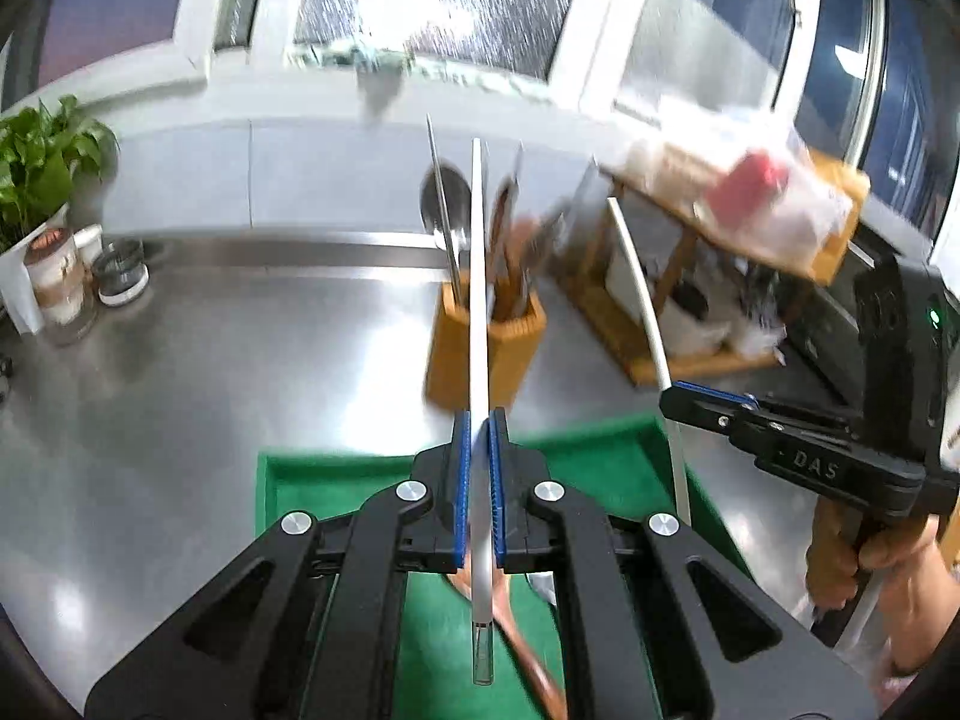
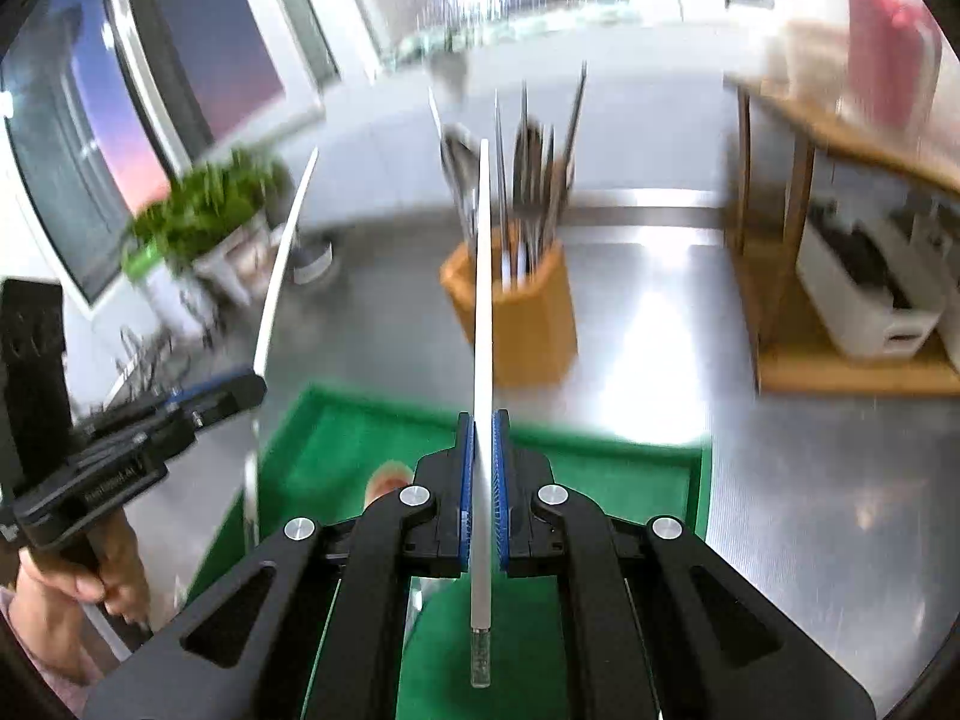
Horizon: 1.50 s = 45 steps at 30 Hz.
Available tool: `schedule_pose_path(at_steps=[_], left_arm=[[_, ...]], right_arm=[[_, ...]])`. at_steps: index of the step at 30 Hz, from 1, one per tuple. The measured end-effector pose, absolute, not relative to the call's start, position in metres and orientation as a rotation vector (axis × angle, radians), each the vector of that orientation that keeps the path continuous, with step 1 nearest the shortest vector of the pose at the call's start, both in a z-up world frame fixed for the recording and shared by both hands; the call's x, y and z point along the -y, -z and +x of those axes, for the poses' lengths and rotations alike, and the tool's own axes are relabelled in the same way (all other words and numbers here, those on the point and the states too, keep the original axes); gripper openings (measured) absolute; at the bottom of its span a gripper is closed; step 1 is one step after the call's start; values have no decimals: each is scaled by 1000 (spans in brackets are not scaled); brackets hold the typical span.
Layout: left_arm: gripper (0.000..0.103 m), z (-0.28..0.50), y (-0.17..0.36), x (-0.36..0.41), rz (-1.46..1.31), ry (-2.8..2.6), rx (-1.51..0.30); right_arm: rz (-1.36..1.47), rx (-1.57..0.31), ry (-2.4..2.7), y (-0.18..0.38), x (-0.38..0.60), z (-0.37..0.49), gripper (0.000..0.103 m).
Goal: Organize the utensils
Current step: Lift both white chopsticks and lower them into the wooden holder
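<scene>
Right, my left gripper [image 1: 479, 420] has its blue ribbed pads clamped on a long white chopstick [image 1: 478, 300]; my right gripper [image 2: 483, 420] pinches its own slim white chopstick [image 2: 483, 300] likewise. Both sticks aim at the wooden utensil holder [image 1: 474, 348], bristling with steel cutlery, on the brushed-steel counter [image 1: 180, 372]. Green tray [image 2: 600, 468] lies below.

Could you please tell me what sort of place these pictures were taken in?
Most likely a home kitchen. A steel counter runs under a window, a wooden holder on it is full of spoons and chopsticks, and a wooden rack to the side holds white containers.
</scene>
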<state>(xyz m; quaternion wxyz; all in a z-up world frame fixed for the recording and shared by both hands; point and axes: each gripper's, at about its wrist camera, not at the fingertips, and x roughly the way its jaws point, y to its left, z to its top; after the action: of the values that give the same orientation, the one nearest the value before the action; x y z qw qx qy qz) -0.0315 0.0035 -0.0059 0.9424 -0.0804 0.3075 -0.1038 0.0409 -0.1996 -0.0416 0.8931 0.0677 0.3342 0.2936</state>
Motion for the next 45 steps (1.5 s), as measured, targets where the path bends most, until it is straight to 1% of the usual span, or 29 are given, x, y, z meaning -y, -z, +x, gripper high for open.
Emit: schedule_pose_path(at_steps=[3, 8, 15, 23, 32, 37, 45], left_arm=[[5, -24, -4, -3, -178, 196, -506], [5, -1, -19, -5, -211, 184, -375], [5, 40, -31, -5, -246, 185, -277], [5, 88, -15, 4, -312, 204, -253], [5, 116, -1, 5, -322, 179, -230], [5, 122, 7, 3, -317, 171, -227], [5, 116, 21, 6, -285, 194, -274]], right_arm=[[168, -574, -605, 31, 200, 49, 6], [199, -422, -567, 13, 198, 66, 6], [253, -340, -530, 1, 193, 107, 6], [257, -301, -526, 9, 175, 141, 6], [226, -253, -527, 15, 158, 157, 6], [188, -200, -506, 19, 151, 154, 6], [132, -205, -541, 25, 154, 139, 6]])
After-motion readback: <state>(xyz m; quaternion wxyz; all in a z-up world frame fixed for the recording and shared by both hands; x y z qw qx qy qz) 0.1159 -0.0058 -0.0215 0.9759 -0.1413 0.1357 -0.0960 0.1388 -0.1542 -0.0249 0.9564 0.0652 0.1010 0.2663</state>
